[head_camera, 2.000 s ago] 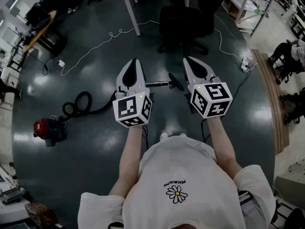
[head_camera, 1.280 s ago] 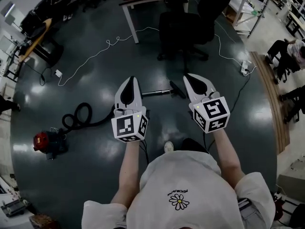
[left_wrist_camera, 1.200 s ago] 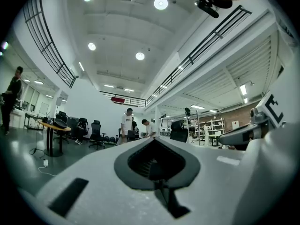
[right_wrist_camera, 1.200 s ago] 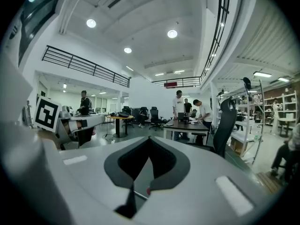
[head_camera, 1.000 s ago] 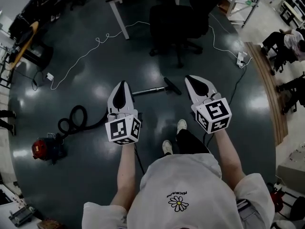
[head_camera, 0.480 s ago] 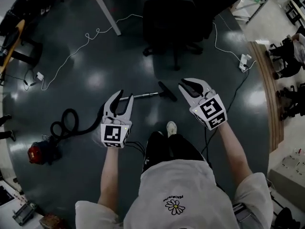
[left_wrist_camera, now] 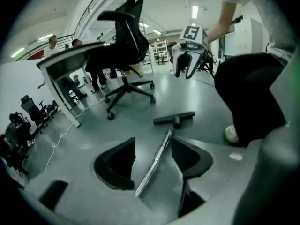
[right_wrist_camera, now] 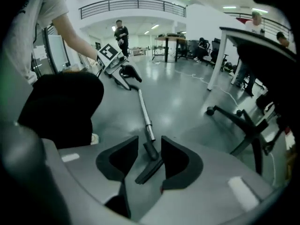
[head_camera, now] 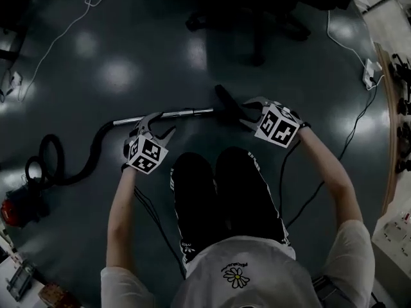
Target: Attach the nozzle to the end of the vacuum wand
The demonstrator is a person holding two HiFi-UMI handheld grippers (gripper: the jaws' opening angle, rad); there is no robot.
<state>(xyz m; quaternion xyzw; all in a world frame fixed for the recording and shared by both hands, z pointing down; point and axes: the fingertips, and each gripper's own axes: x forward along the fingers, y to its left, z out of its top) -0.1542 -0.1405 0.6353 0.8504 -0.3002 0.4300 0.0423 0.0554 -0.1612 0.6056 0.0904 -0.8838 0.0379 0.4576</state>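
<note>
A silver vacuum wand [head_camera: 164, 115] lies on the dark floor with a black floor nozzle [head_camera: 226, 101] at its right end; they look joined. My left gripper [head_camera: 154, 124] hovers low over the wand. In the left gripper view the wand [left_wrist_camera: 154, 161] runs between its opening jaws, untouched, and the nozzle [left_wrist_camera: 174, 119] lies beyond. My right gripper [head_camera: 250, 111] is down at the nozzle. In the right gripper view the nozzle [right_wrist_camera: 149, 161] sits between its opening jaws with gaps on both sides, and the wand [right_wrist_camera: 145, 114] stretches away towards the left gripper [right_wrist_camera: 119, 69].
A black hose [head_camera: 70, 165] leads from the wand to a red canister [head_camera: 13, 207] at the left. An office chair [head_camera: 257, 18] stands just beyond the nozzle, with a desk [left_wrist_camera: 70, 64] behind it. A white cable [head_camera: 359, 50] runs to a power strip [head_camera: 370, 81]. The person's knees [head_camera: 218, 191] are close behind both grippers.
The person has crouched, bringing both grippers down from waist height to the wand and nozzle on the floor. Both sets of jaws went from shut to open.
</note>
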